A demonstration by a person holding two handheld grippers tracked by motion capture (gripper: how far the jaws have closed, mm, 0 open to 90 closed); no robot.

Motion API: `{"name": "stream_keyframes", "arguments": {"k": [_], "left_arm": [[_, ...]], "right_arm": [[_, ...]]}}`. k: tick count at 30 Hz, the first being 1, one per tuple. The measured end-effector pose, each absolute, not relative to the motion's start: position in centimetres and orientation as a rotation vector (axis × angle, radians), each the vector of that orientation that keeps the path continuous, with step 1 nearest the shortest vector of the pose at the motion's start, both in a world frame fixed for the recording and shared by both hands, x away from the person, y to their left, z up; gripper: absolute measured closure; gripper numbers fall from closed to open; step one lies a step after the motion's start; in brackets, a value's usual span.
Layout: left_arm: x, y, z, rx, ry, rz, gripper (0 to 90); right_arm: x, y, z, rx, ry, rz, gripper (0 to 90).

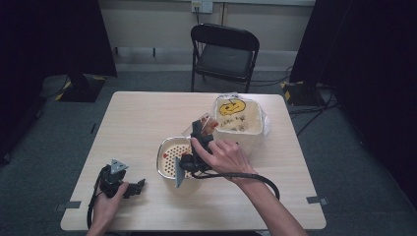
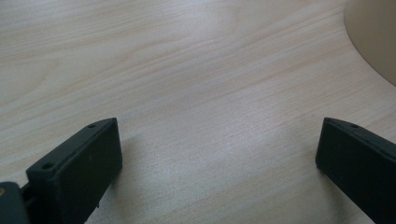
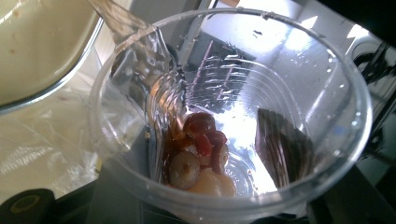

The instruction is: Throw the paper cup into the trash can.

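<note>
Right claw (image 1: 204,129) grips a clear cup (image 3: 229,116) of fruit, tilted toward the bin (image 1: 238,123); left claw (image 1: 137,186) rests wide open near the counter's (image 1: 147,113) front-left corner.

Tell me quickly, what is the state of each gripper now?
Left gripper: open, holding nothing, low over the table.
Right gripper: shut on the clear plastic cup.

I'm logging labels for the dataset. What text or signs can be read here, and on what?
No text can be read.
Bin: an orange pumpkin-face drawing, with dark marks under it, too small and blurred to read.
Cup: clear plastic, no print seen.
</note>
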State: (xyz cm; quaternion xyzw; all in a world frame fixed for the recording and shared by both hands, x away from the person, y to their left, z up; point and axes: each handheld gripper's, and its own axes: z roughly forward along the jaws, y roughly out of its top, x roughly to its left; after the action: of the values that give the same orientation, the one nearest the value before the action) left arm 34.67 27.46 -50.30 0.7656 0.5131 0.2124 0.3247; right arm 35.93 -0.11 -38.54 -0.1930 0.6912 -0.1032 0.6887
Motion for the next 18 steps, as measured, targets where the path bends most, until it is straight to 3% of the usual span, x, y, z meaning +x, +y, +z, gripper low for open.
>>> {"name": "stream_keyframes", "arguments": {"k": [18], "left_arm": [[34.67,27.46,-50.30,2.008,1.345,0.557,0.0]], "right_arm": [[35.45,-0.13,-39.02,-0.625,1.402,-0.411,48.7]]}}
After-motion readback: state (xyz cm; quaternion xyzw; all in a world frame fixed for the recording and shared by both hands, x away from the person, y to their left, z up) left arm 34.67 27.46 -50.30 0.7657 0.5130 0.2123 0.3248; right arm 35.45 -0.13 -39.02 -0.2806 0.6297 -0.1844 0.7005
